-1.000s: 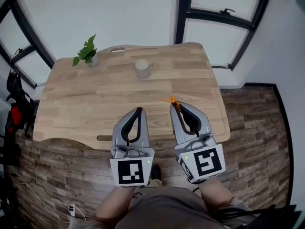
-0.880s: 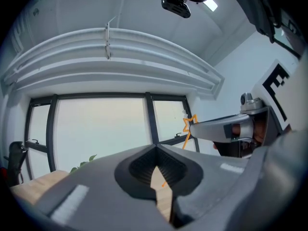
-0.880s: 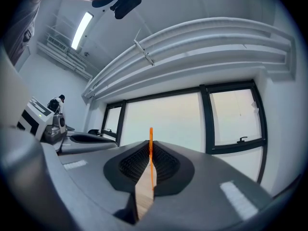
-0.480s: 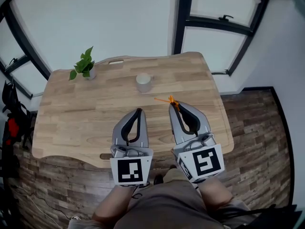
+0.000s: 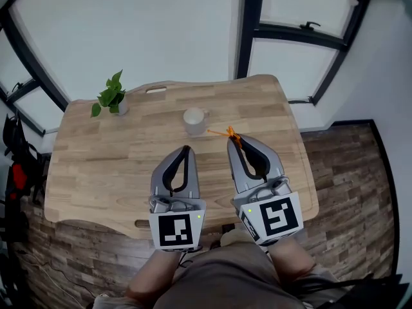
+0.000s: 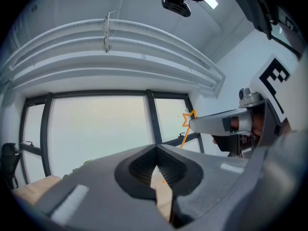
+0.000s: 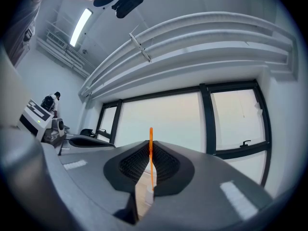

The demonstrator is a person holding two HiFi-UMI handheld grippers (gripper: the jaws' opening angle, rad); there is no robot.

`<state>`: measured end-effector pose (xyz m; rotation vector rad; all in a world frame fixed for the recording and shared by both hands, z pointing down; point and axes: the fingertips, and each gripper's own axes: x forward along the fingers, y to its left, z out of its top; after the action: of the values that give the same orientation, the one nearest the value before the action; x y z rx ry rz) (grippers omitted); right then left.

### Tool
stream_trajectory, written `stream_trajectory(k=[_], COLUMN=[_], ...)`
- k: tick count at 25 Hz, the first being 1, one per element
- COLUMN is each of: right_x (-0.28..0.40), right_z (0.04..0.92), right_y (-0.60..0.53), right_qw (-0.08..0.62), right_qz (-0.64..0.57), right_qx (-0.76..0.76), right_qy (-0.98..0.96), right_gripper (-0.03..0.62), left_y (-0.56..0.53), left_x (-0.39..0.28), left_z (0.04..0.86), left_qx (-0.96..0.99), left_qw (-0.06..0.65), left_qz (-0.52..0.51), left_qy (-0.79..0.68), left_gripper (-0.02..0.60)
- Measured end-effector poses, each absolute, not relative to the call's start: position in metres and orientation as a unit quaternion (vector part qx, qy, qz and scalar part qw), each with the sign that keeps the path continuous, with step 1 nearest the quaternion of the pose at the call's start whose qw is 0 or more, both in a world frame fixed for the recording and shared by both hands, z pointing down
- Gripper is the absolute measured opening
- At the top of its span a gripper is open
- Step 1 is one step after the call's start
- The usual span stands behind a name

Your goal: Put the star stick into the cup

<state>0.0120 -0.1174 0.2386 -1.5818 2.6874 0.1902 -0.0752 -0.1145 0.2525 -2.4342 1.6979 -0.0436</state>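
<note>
In the head view the pale cup (image 5: 194, 120) stands upright on the wooden table (image 5: 96, 166), left of and just beyond my right gripper's tip. My right gripper (image 5: 234, 142) is shut on the thin orange star stick (image 5: 224, 134), which pokes out leftward toward the cup. The right gripper view shows the stick (image 7: 150, 154) standing upright, clamped between the jaws of the right gripper (image 7: 149, 170). My left gripper (image 5: 187, 150) hovers over the table nearer me, shut with nothing in it. From the left gripper (image 6: 155, 174) view the star (image 6: 188, 119) shows at the right gripper's tip.
A small potted plant (image 5: 110, 98) stands at the table's far left corner. Dark-framed windows and a white wall lie behind the table. Wood flooring (image 5: 347, 166) runs to the right of it. The table's near edge (image 5: 129, 223) lies under my grippers.
Both grippers have moved forward over the table, and the cup now lies much closer to the right gripper's tip. The stick stays clamped.
</note>
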Motion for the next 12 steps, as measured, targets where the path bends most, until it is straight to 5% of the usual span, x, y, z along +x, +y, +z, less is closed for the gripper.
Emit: stream_trajectory(k=[12], right_x=[0.02], right_z=[0.225], right_y=[-0.187], right_qw=[0.021], right_qz=[0.058], right_qx=[-0.46], right_qy=[0.886], right_gripper=[0.046], left_y=[-0.175], left_x=[-0.062], left_z=[0.235], left_qx=[-0.789], left_qw=[0.097], left_qz=[-0.02], left_qy=[0.606], left_gripper=[0.0])
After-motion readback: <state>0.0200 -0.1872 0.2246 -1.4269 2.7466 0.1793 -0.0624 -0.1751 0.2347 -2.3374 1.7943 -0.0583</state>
